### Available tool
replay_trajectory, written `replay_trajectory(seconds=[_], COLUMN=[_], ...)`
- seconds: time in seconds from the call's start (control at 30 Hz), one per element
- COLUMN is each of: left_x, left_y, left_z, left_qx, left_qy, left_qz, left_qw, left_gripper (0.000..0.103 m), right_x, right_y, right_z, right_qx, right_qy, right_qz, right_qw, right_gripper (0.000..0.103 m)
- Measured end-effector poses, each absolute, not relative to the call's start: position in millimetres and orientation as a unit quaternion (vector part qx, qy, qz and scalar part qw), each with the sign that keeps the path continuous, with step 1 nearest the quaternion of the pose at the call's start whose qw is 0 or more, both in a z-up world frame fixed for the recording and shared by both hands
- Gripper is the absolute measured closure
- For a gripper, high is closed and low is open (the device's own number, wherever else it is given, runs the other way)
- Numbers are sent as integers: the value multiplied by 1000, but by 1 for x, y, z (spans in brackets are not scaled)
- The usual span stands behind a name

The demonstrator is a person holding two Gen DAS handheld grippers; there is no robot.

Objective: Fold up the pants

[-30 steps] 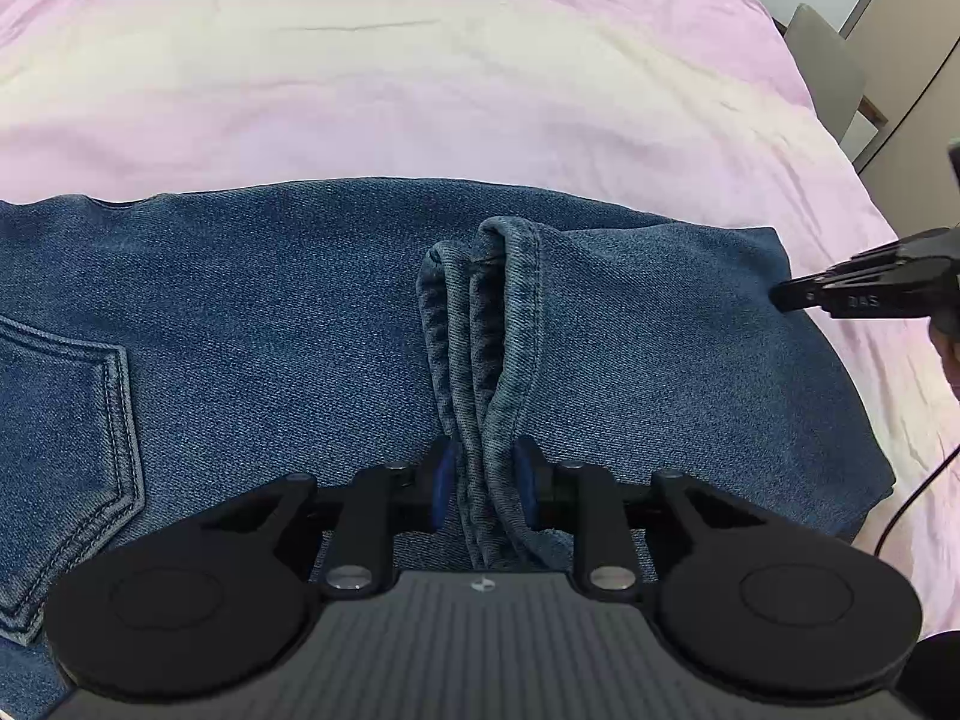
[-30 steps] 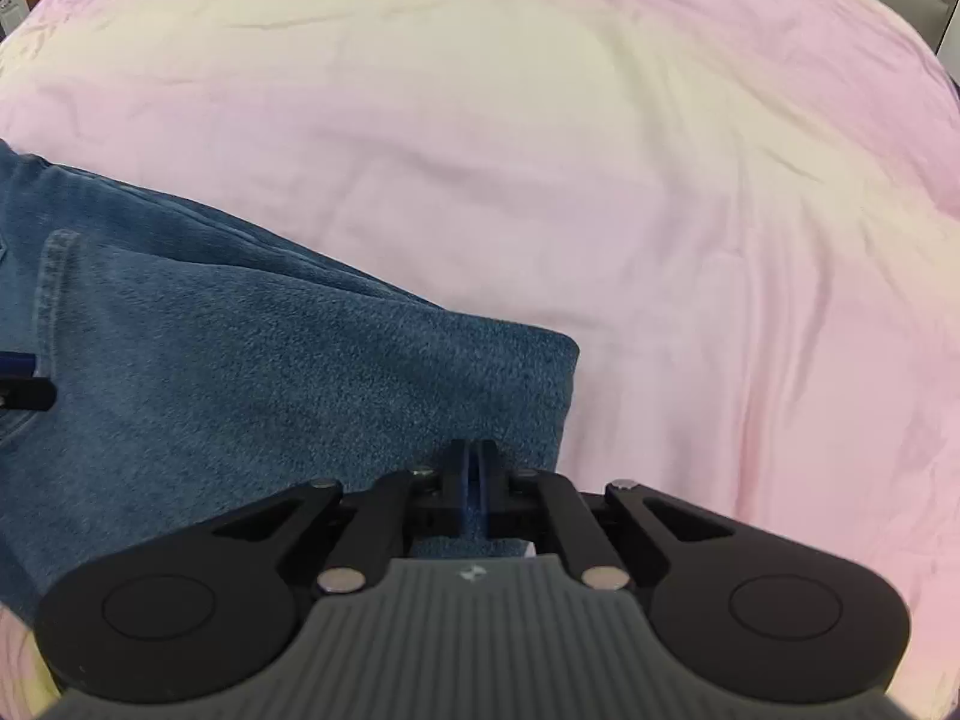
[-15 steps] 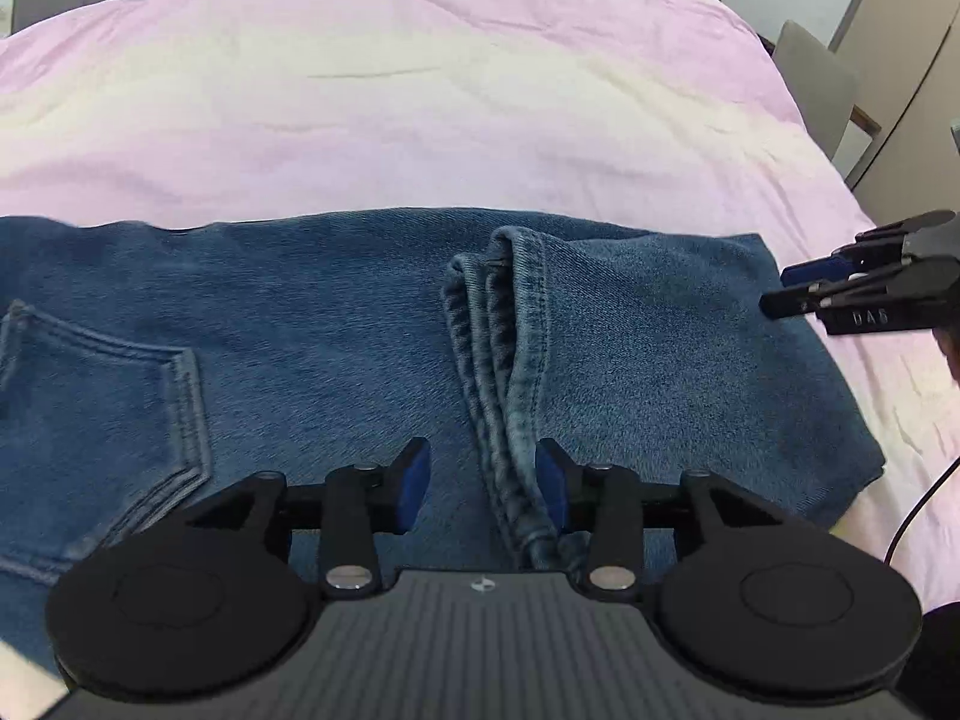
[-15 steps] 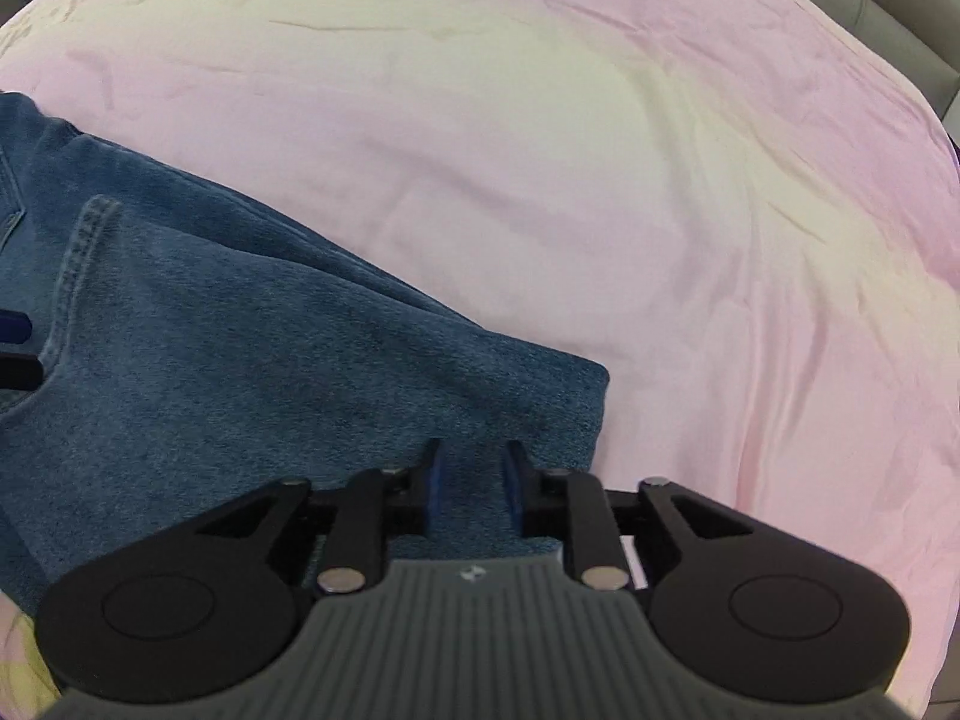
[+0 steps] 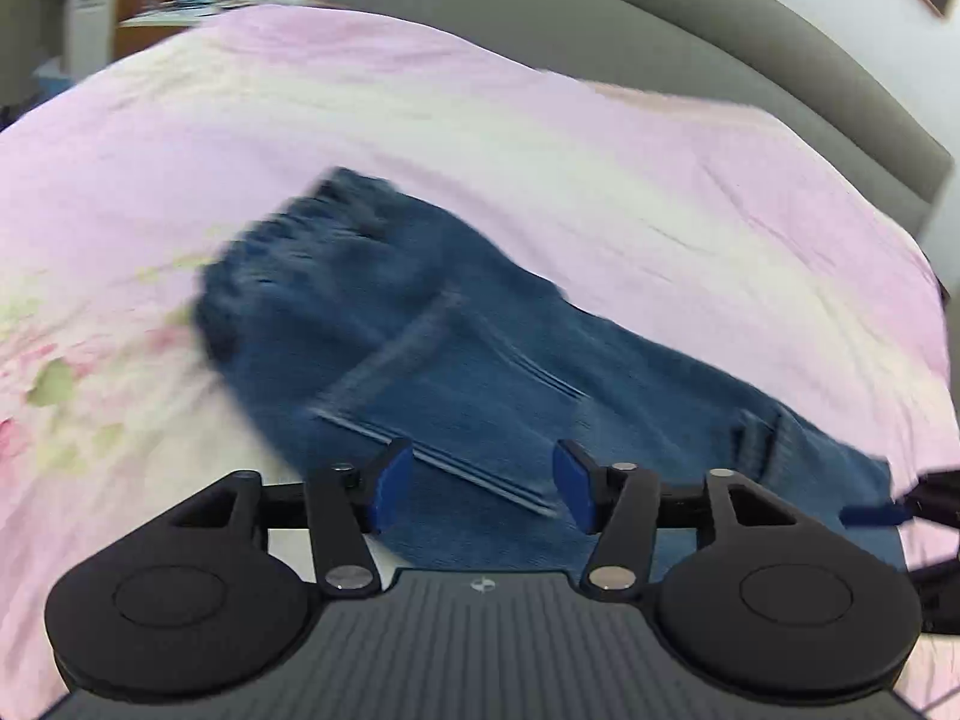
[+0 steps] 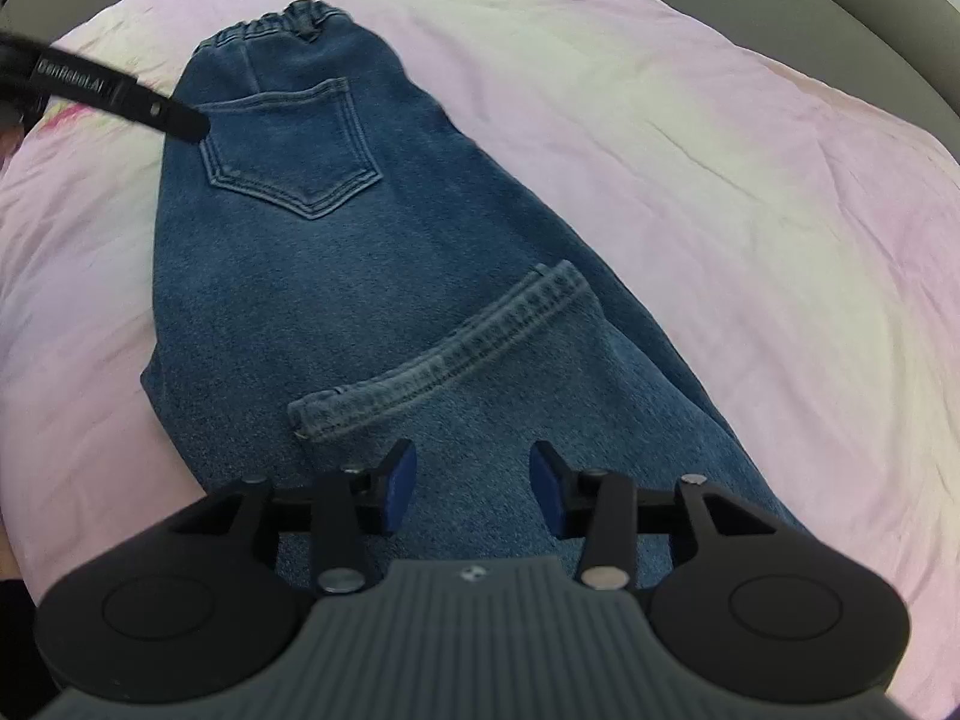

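Jeans (image 6: 336, 300) lie folded on the bedsheet (image 6: 720, 192), hem (image 6: 444, 354) doubled back, so left gripper (image 5: 483, 495) and right gripper (image 6: 474, 489) jaws are opening, holding nothing.

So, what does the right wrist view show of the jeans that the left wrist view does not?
Only the right wrist view shows the back pocket sharply, with the folded-up leg hem lying across the jeans. Only the left wrist view shows room furniture beyond the bed; there the jeans are blurred. Both show the jeans on the pink sheet, the elastic waistband at the far end, and jaws opening, gripping nothing.
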State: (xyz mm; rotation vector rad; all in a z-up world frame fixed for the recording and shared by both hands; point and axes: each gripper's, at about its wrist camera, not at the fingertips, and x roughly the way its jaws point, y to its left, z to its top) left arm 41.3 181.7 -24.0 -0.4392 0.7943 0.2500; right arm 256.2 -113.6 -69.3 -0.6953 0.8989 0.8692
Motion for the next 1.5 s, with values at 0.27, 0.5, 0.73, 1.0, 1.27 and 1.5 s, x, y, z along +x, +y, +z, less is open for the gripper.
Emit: replay_trajectory(seconds=[0.27, 0.5, 0.73, 1.0, 1.27, 1.5], left_x=[25, 27, 49, 65, 63, 57], left_y=[254, 288, 293, 291, 276, 251], left_z=[-45, -74, -86, -97, -75, -28], left_qx=[-324, -422, -423, -418, -374, -318], left_qy=[371, 368, 358, 346, 328, 284], left_qz=[204, 189, 186, 196, 193, 146], left_qw=[846, 806, 811, 817, 846, 893], left_gripper=[31, 30, 26, 30, 50, 54], right_x=[269, 294, 307, 327, 331, 326], right_y=[-80, -58, -42, -32, -37, -38], right_z=[-87, -110, -125, -141, -141, -137], right_qx=[-417, -472, -503, -484, -481, -480], right_qy=[383, 380, 380, 413, 422, 423], right_qz=[447, 479, 516, 530, 526, 508], right_qw=[692, 635, 581, 560, 560, 577], right_gripper=[34, 32, 23, 19, 18, 17])
